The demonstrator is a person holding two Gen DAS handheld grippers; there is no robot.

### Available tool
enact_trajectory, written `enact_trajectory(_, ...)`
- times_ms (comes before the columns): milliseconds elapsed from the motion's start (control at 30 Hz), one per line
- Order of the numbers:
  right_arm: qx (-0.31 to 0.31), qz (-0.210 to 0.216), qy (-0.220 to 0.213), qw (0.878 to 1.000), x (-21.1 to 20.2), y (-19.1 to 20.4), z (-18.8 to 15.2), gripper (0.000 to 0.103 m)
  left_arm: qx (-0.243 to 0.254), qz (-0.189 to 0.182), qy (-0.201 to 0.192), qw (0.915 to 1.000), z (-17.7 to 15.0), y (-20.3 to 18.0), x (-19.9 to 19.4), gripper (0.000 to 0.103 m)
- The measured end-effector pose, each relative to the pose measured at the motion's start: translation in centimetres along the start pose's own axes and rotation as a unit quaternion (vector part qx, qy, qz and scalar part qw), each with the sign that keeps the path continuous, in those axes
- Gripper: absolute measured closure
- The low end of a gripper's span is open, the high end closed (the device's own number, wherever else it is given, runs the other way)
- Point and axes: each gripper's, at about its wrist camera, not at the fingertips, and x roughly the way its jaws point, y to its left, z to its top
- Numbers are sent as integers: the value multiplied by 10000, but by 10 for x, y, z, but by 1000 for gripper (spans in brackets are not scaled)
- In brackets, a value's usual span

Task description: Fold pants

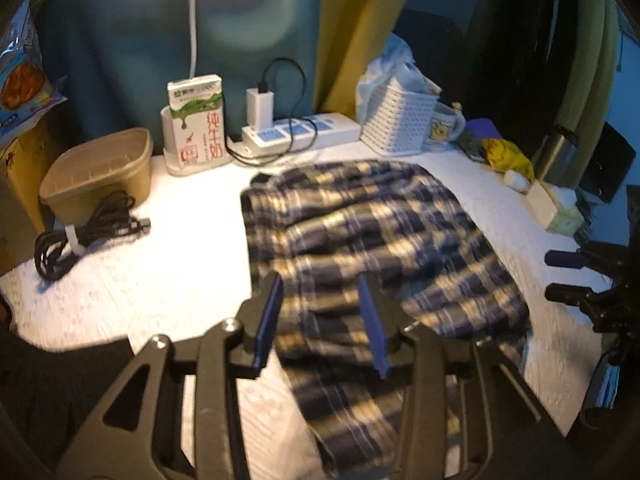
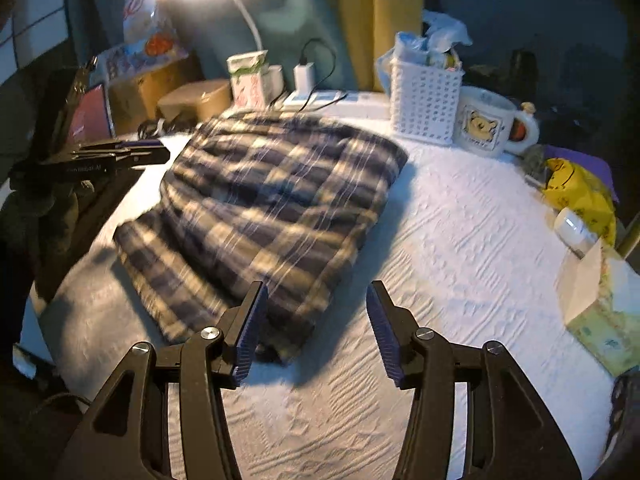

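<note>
Both black two-finger grippers, left (image 1: 320,320) and right (image 2: 316,328), hang part-open and empty above the folded blue-and-cream plaid flannel pants (image 2: 264,204) on the white textured cloth (image 2: 460,240), suggesting little folding remains.

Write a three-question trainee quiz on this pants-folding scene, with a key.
1. True or false: the left hand-held gripper is clamped on the plaid pants.
2. Which stands next to the white basket: A) bear mug, B) kettle, C) book?
3. Fill in: the pants lie on a ___ textured cloth.

Key: 1 false, its pads stand apart with no cloth pinched; 2 A; 3 white.
</note>
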Motion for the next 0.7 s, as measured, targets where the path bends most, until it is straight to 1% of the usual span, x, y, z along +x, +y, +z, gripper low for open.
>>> enact_trajectory(33,29,-33,-12,10000,1,-3,3,45,20,32,3,10000,3,2,4,54)
enact_trajectory(67,68,-67,-27,10000,2,-6,5,45,36,95,32,9999,8,6,11,44)
enact_trajectory(100,114,-106,-34,9999,5,-10,8,44,31,152,60,9999,12,10,17,36)
enact_trajectory(133,143,-151,-36,9998,8,-13,11,43,6,171,86,9998,17,14,23,34)
enact_trajectory(267,241,-255,-82,9994,19,-27,26,39,-82,10,132,9999,33,27,45,33)
enact_trajectory(367,414,-301,-106,9986,33,-42,39,37,-3,-35,239,9997,44,31,64,33)
enact_trajectory(467,582,-313,-131,9977,48,-56,53,37,179,-48,364,9992,50,30,79,33)
enact_trajectory(533,655,-248,-159,9974,56,-61,60,37,343,43,509,9981,54,30,91,33)
enact_trajectory(567,677,-197,-157,9974,61,-64,65,36,389,33,571,9976,56,31,97,33)
enact_trajectory(633,681,2,-115,9976,76,-69,72,36,385,-33,640,9972,60,35,105,33)
enact_trajectory(700,720,189,18,9972,93,-73,78,36,380,-150,706,9967,64,39,114,33)
